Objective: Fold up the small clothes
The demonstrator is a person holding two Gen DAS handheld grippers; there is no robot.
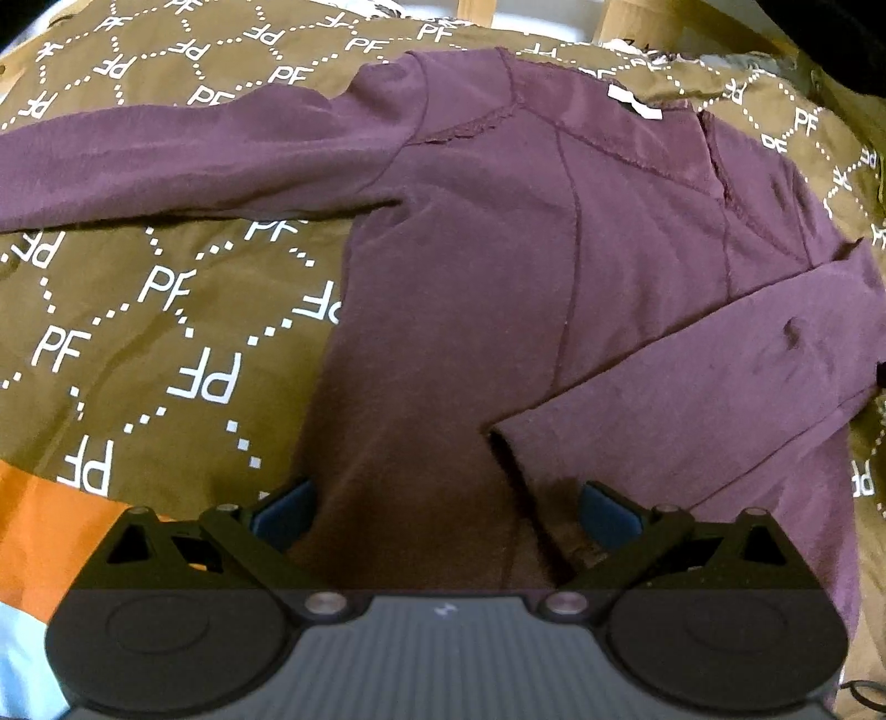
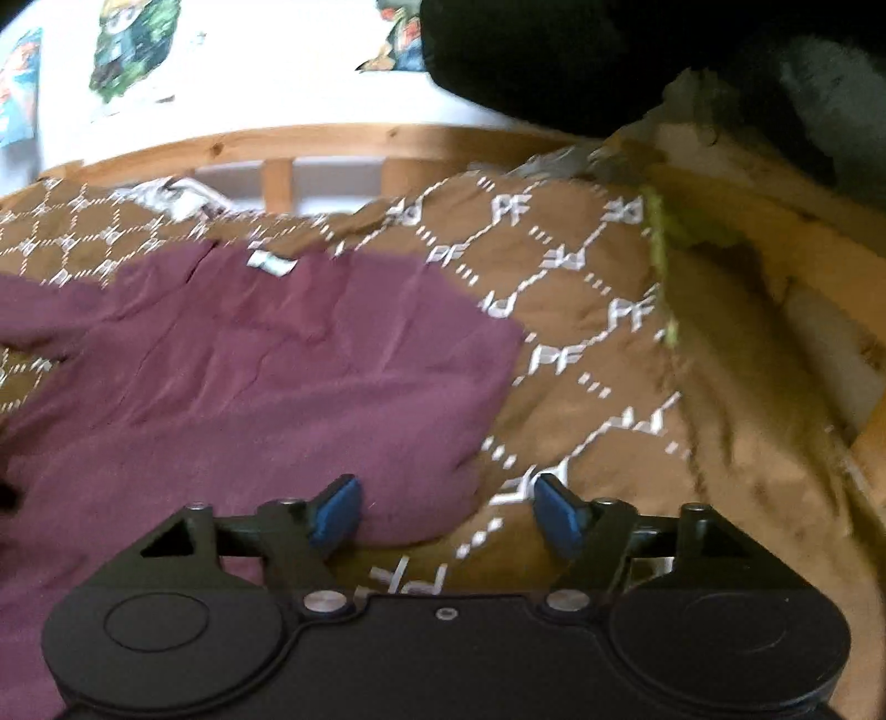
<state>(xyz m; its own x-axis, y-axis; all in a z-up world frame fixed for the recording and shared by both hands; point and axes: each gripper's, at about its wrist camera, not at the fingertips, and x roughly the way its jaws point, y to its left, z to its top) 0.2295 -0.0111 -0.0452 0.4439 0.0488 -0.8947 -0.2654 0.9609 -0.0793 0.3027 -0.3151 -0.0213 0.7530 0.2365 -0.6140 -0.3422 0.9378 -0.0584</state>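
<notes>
A maroon long-sleeved top (image 1: 498,266) lies flat on a brown bedspread (image 1: 138,343) printed with white "PF" letters. One sleeve (image 1: 166,160) stretches out to the left. The other sleeve (image 1: 720,365) is folded in across the body. A white label (image 1: 634,102) shows at the neck. My left gripper (image 1: 448,512) is open and empty, low over the top's lower body. My right gripper (image 2: 446,512) is open and empty, over the right edge of the top (image 2: 277,376) where it meets the bedspread (image 2: 598,354). The right wrist view is blurred.
A wooden bed rail (image 2: 310,144) runs along the far side, with a white wall and pictures (image 2: 133,44) behind. An orange and light blue patch (image 1: 39,543) lies at the left near edge. A dark shape (image 2: 637,55) fills the upper right.
</notes>
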